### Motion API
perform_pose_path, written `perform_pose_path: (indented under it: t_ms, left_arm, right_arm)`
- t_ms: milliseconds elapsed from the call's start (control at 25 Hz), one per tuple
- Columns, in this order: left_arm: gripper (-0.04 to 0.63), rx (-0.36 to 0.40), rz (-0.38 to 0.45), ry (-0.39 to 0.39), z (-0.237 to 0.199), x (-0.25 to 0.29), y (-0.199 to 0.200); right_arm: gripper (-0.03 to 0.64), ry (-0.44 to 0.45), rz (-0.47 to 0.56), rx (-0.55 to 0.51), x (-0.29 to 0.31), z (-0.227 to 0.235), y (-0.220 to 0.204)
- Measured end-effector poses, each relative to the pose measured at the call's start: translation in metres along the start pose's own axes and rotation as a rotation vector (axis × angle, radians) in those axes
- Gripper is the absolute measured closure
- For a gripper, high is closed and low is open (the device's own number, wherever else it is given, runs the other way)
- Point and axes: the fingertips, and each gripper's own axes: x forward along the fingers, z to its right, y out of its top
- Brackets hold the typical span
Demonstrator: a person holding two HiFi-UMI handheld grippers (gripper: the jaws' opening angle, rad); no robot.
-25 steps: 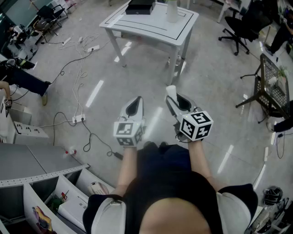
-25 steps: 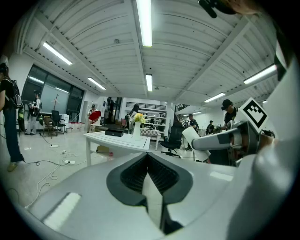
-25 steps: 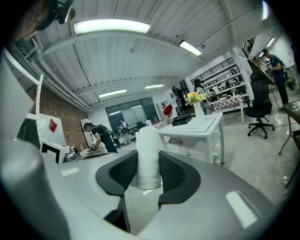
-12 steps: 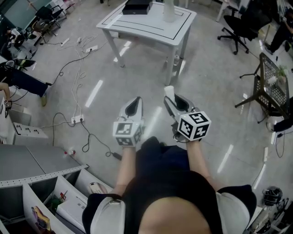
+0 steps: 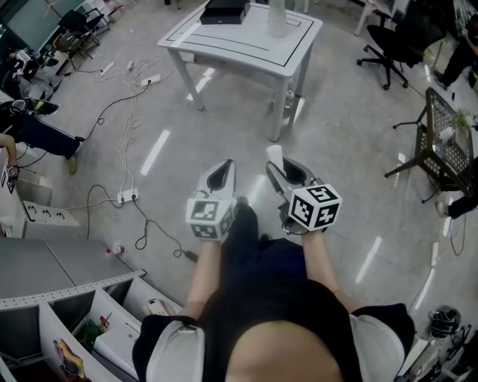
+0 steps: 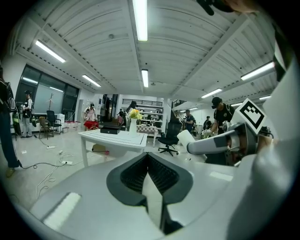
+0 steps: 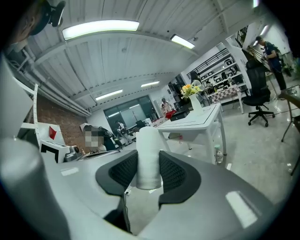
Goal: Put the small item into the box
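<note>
Closest to the person, down at about 7 o'clock, there's a grey shelf unit (image 5: 89,313) with odds and ends in its bins. Both arms are stuck out in front, one tool in each hand.

The left gripper (image 5: 224,166) has its jaws pressed together with nothing between them, and it points toward 12 o'clock. The right gripper (image 5: 278,160), just beside it at 1 o'clock, is pinching a small white cylinder (image 7: 149,159). The cylinder stands upright between the two dark ribbed pads and pokes out above them. So the small item is in the right tool, over bare floor, well apart from the table.

Out on the floor at about 9 to 10 o'clock there's a power strip (image 5: 128,195) with a tangle of cables (image 5: 131,89) trailing off further back. At 3 o'clock there's a black wire rack (image 5: 448,142).

Further off at 12 o'clock is a white table (image 5: 224,41). A clear bottle (image 5: 289,98) sits on the floor by its near leg. A black box (image 5: 226,10) sits on the far part of the table, and to the right of it a white vase (image 5: 278,19), which holds yellow flowers in the left gripper view. Past that, at 2 o'clock, there's a black office chair (image 5: 392,48).
</note>
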Motion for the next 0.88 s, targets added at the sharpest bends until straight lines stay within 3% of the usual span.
perform_pose_path:
  t_ms: [880]
  left_arm:
    - [0.588, -0.028, -0.001, 0.015, -0.098, 0.085, 0.027]
  right_arm:
    - [0.474, -0.049, -0.049, -0.067, 0.113, 0.034, 0.058]
